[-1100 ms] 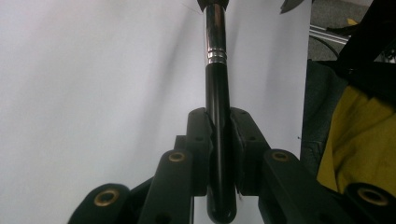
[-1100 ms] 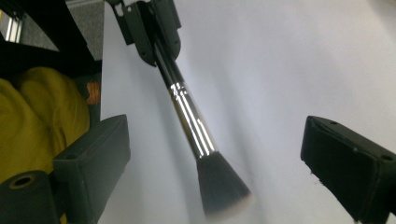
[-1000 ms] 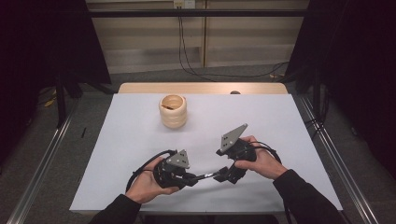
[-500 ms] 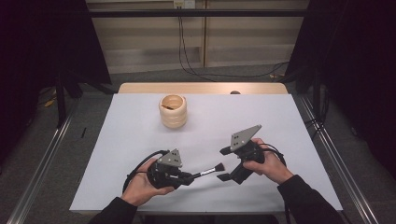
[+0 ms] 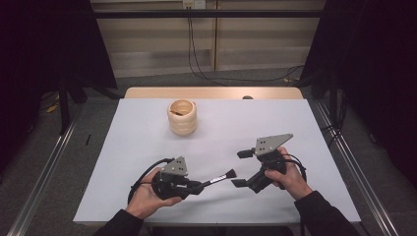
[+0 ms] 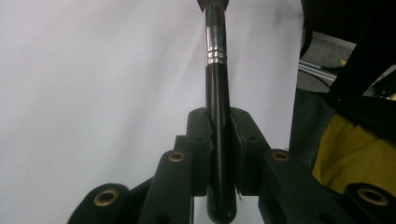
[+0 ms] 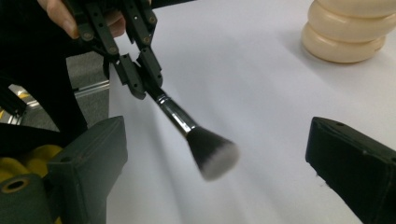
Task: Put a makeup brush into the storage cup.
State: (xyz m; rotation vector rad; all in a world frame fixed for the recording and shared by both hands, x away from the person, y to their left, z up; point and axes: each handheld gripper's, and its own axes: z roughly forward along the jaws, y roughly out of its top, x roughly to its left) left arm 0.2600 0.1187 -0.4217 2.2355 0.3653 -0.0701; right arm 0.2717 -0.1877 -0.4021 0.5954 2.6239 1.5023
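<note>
High view, writing: none legible on any item.
Left gripper (image 5: pixel 200 186): jaws clamped on the black-handled makeup brush (image 5: pixel 220 178), bristles pointing toward the right gripper (image 5: pixel 239 168).
Right gripper: jaws spread wide, holding nothing, just beyond the bristles.
Cream ribbed wooden pot (image 5: pixel 182 116): well beyond both grippers on the white table (image 5: pixel 295 123).

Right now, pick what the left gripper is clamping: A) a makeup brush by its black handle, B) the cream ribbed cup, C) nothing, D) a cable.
A: the left gripper has its jaws shut on the brush handle, bristles pointing toward the open right gripper.
</note>
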